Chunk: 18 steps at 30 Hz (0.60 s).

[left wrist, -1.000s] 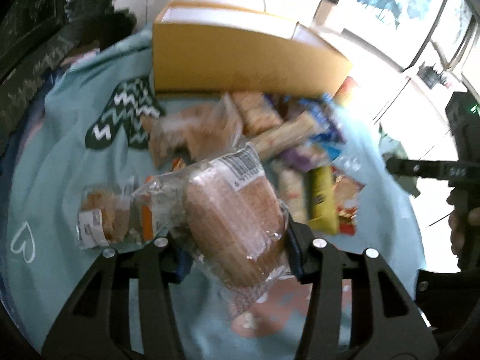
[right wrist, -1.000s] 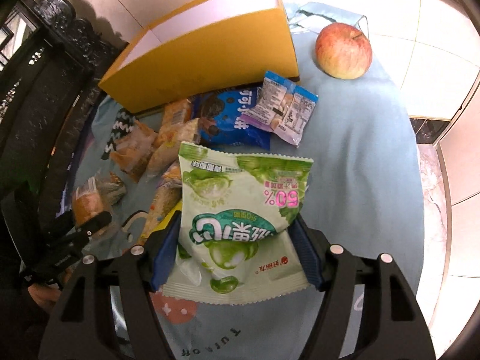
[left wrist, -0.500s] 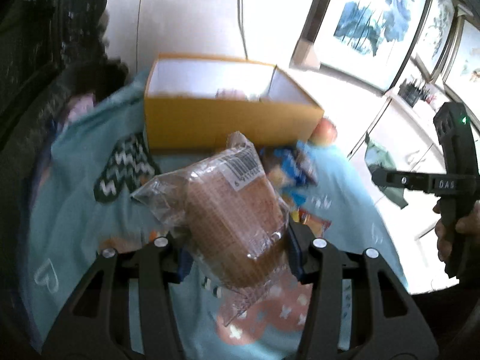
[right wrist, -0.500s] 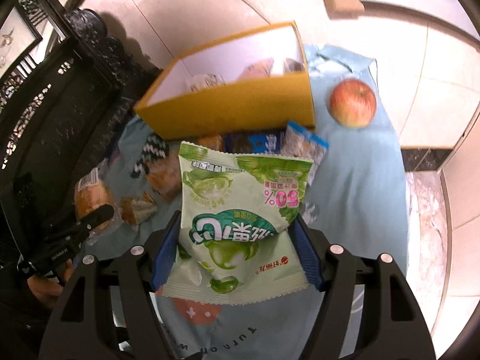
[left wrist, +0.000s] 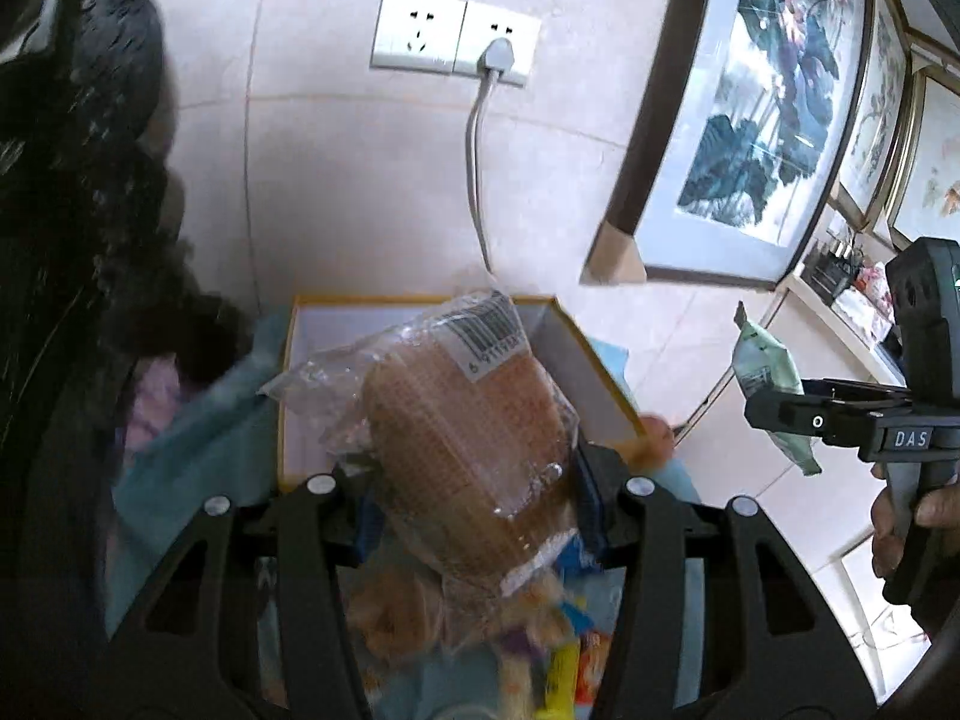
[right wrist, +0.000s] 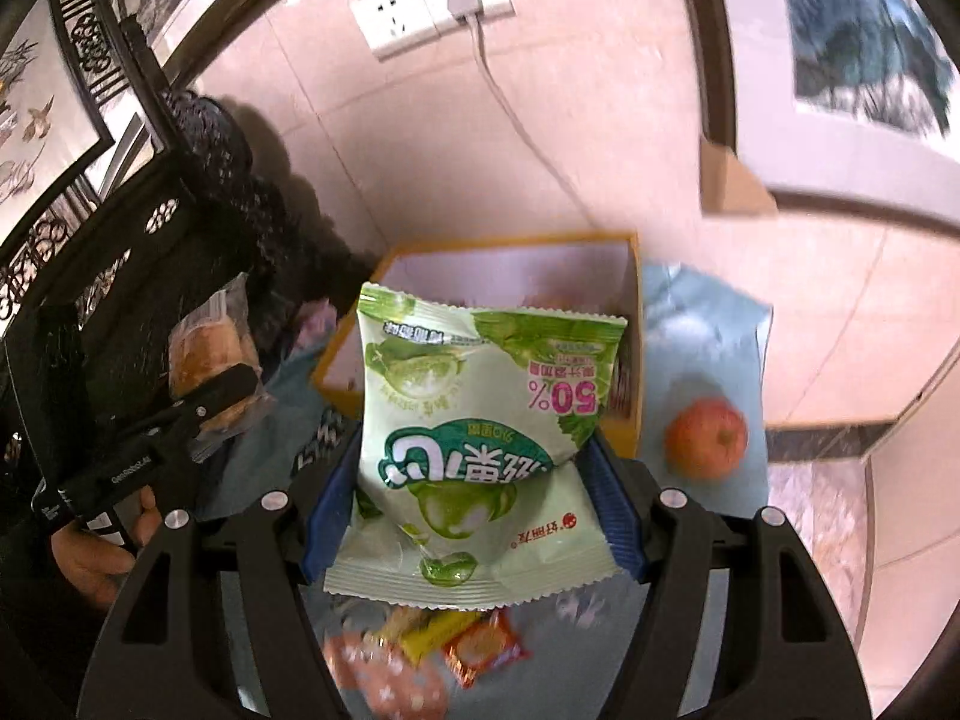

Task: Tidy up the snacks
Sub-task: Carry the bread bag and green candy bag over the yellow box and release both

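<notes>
My left gripper [left wrist: 474, 480] is shut on a clear-wrapped brown waffle cake [left wrist: 462, 444], held up in front of the open yellow box [left wrist: 420, 312]. My right gripper [right wrist: 474, 480] is shut on a green and white snack bag [right wrist: 474, 420], raised before the same yellow box [right wrist: 510, 252], whose white inside shows a few packets. The left wrist view catches the right gripper [left wrist: 780, 414] with its green bag [left wrist: 768, 366] at the right edge. In the right wrist view, at the left, stands the left gripper [right wrist: 234, 384] with the cake [right wrist: 204, 354].
Loose snack packets [left wrist: 540, 654] lie on the light blue cloth [left wrist: 198, 450] below the grippers. A red apple [right wrist: 705, 438] rests on the cloth right of the box. Behind it are a tiled wall, a wall socket [left wrist: 450, 39] with a cable, framed pictures and dark carved furniture [right wrist: 120, 252].
Both grippers have risen with their snacks, and the views have tipped up from the snack pile to the box and wall. The box's inside has come into sight.
</notes>
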Each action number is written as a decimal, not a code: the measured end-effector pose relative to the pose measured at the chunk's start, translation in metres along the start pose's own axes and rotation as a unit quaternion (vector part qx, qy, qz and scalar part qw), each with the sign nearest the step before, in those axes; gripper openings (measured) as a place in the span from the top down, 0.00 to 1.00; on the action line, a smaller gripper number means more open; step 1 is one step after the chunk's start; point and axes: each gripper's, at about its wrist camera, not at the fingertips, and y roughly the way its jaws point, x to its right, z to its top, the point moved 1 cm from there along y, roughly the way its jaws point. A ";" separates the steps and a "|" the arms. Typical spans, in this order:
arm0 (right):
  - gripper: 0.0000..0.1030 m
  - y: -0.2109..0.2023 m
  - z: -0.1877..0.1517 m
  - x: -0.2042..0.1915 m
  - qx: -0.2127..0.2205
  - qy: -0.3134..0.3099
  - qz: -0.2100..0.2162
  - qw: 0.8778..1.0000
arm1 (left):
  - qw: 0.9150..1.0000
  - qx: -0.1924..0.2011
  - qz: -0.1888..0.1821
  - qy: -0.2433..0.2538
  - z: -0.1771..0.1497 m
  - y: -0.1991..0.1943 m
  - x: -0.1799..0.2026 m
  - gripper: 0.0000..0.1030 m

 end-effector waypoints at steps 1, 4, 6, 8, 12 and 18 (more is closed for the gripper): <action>0.32 0.002 0.010 0.001 0.003 -0.001 0.000 1.000 | 1.000 0.001 0.004 0.000 0.011 0.006 -0.001 0.51; 0.32 0.015 0.038 0.000 0.010 -0.006 -0.006 1.000 | 1.000 0.000 0.010 0.000 0.036 0.026 -0.005 0.51; 0.32 0.026 0.055 0.000 0.013 -0.007 -0.011 1.000 | 1.000 -0.003 0.018 0.006 0.051 0.041 -0.007 0.51; 0.31 0.042 0.073 0.002 0.017 -0.003 -0.015 1.000 | 1.000 -0.005 0.027 0.010 0.065 0.058 -0.009 0.50; 0.01 0.090 0.086 0.006 -0.014 -0.018 -0.069 0.997 | 0.997 -0.057 0.049 0.002 0.071 0.107 -0.021 0.12; 0.01 0.106 0.037 0.018 -0.048 -0.012 -0.070 0.996 | 0.991 -0.105 0.081 -0.011 0.022 0.111 -0.053 0.09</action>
